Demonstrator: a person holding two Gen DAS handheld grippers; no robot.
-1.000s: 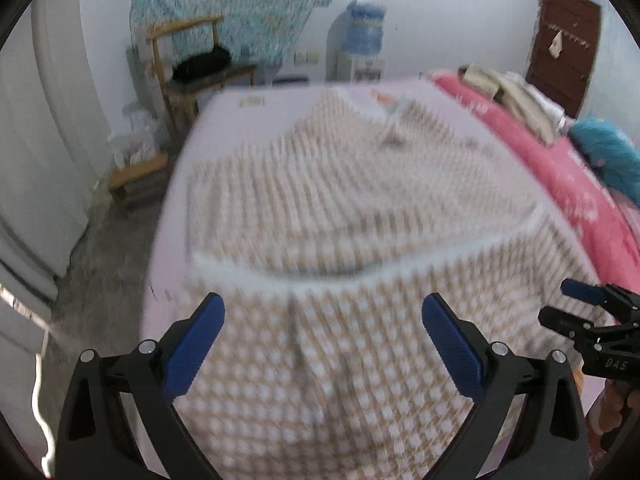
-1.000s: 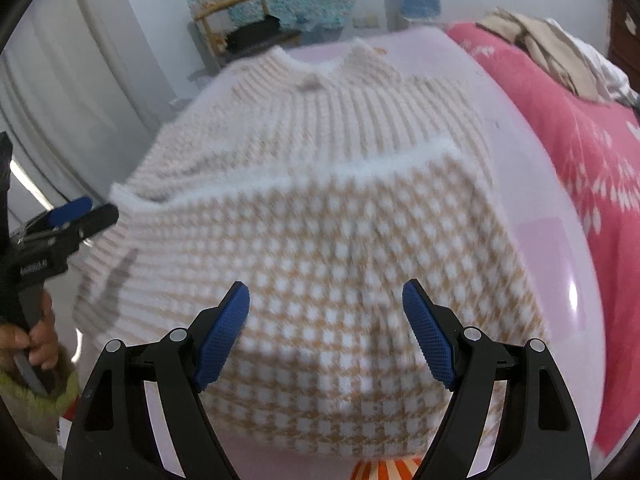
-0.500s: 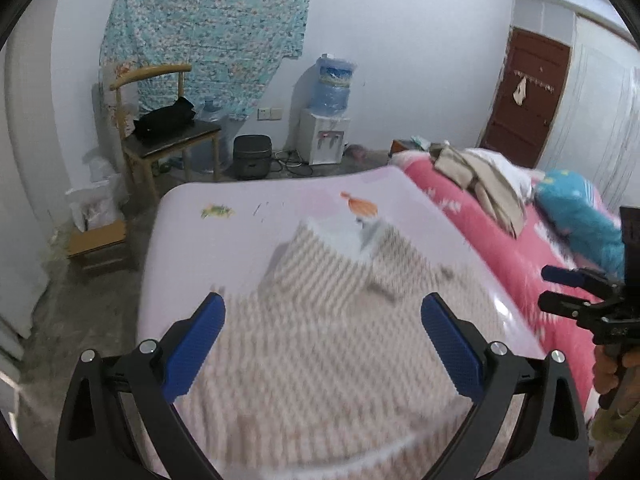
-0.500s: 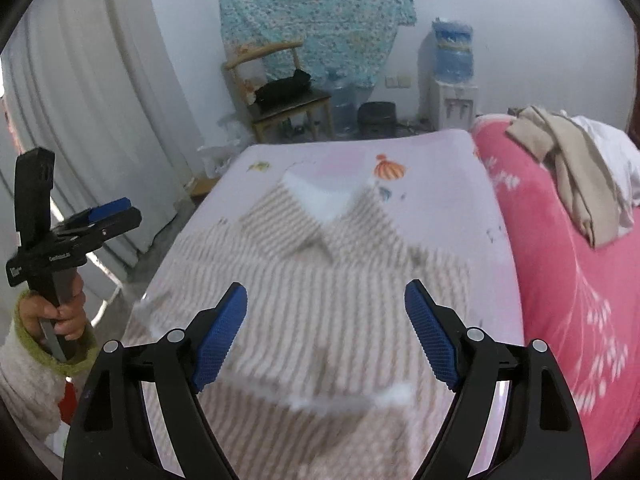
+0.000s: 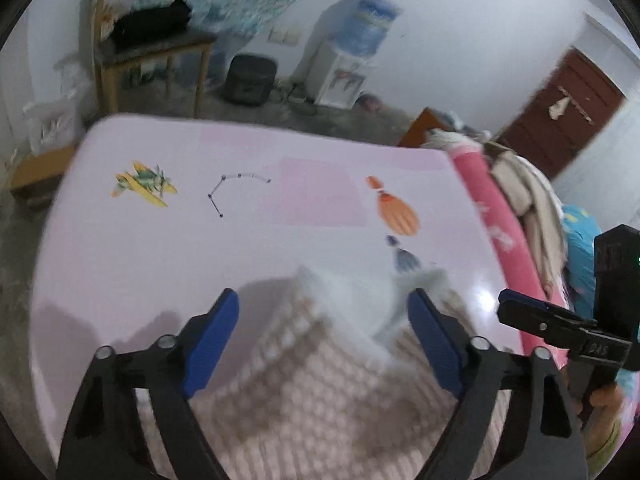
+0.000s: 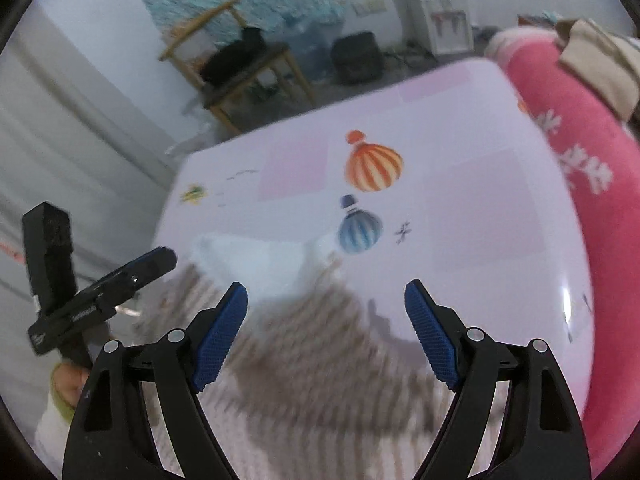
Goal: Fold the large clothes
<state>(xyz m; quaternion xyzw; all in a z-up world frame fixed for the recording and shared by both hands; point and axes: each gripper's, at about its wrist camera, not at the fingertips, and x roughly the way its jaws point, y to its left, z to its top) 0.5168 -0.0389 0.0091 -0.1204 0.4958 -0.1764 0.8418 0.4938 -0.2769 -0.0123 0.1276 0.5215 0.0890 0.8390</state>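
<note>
Your sweater (image 5: 320, 384) lies flat on the lilac printed sheet (image 5: 160, 264), filling the lower middle of both wrist views. Its white collar (image 5: 348, 300) points toward 12 o'clock, at the far wall, and the body runs back toward 6 o'clock under your grippers, so the long axis goes 12 to 6. In the right wrist view the collar (image 6: 256, 264) sits at about 11 o'clock from the fingers, and the brown-and-white knit (image 6: 328, 360) is blurred.

Your left gripper (image 5: 324, 344) hangs above the collar with its 2 blue pads (image 5: 210, 344) spread wide and nothing between them. Your right gripper (image 6: 326, 336) is likewise spread wide, its pads (image 6: 430, 332) empty, over the shoulder of the sweater and the bare sheet beside it.

In the left wrist view your right gripper (image 5: 516, 312) shows at 3 o'clock; white lettering on its black body is too small to read surely. In the right wrist view your left gripper (image 6: 156, 260) shows at 9 o'clock, again with white lettering you cannot make out.

On the sheet, an orange striped balloon print (image 6: 374, 166) and a blue one (image 6: 360, 230) lie just beyond the collar, toward 12 o'clock. A pink quilt (image 6: 580, 152) runs along the sheet at 3 o'clock. A wooden chair (image 5: 152, 40) and a water dispenser (image 5: 352, 68) stand against the far wall.
</note>
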